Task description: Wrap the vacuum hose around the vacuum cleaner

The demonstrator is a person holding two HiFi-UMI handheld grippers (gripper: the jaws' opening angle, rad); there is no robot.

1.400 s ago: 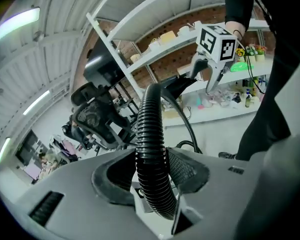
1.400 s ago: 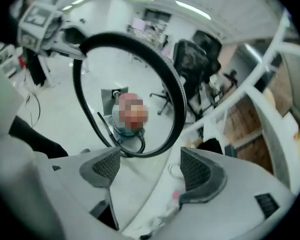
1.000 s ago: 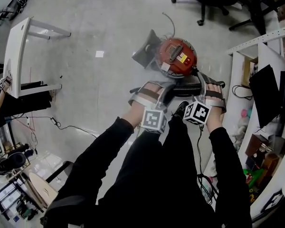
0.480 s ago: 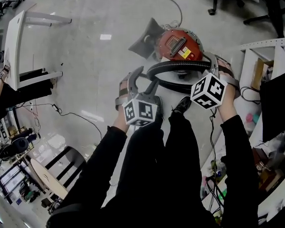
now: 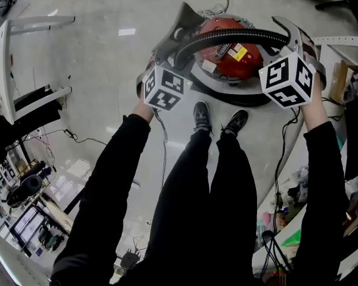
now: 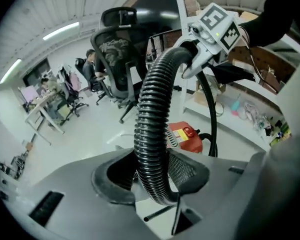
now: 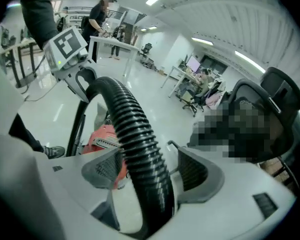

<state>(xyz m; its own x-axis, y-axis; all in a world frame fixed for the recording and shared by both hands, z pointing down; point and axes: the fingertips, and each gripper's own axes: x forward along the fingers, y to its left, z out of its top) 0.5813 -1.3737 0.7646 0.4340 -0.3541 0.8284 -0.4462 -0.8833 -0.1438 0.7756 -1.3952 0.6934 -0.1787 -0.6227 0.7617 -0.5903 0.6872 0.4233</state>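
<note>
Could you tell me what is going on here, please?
A person standing over a red vacuum cleaner on the floor holds its black ribbed hose stretched above it with a gripper in each hand. On the left gripper the jaws have just been closing and clamp the hose; on the right gripper they have just been opening, the hose between them.

Vacuum hose (image 5: 238,36): was black, ribbed in fine rings. Vacuum cleaner (image 5: 227,64): was red, bore a yellow label. Floor (image 5: 95,58): was pale grey, glossy. Sleeve (image 5: 116,159) and trousers (image 5: 185,195): were plain black
</note>
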